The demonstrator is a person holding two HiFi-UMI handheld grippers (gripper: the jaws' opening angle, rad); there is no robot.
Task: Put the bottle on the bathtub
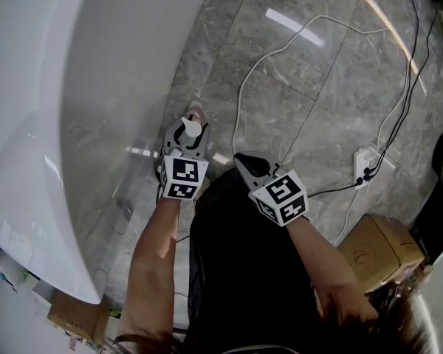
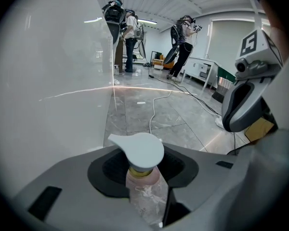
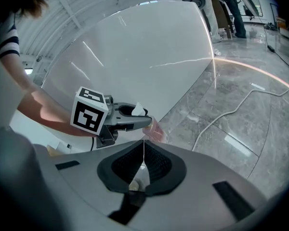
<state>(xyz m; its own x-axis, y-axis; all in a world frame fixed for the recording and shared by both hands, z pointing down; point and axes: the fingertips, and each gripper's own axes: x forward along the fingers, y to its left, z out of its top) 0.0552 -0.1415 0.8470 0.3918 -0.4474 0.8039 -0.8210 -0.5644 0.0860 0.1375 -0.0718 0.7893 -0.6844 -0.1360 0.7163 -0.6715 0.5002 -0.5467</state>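
Observation:
A pink bottle [image 2: 145,192] with a white pump top [image 2: 137,150] stands upright between the jaws of my left gripper [image 2: 144,170], which is shut on its neck. In the head view the left gripper [image 1: 188,135] holds the bottle [image 1: 193,127] over the grey floor, just right of the big white bathtub [image 1: 81,87]. My right gripper [image 1: 245,161] hovers beside it, shut with nothing in it. The right gripper view shows its closed jaws [image 3: 143,160], and beyond them the left gripper [image 3: 127,121], the bottle [image 3: 156,129] and the bathtub wall [image 3: 149,57].
A white cable [image 1: 280,50] and black cables [image 1: 413,50] run across the marble floor to a power strip [image 1: 365,161]. A cardboard box [image 1: 376,249] sits at the lower right. People [image 2: 183,37] stand far back in the room.

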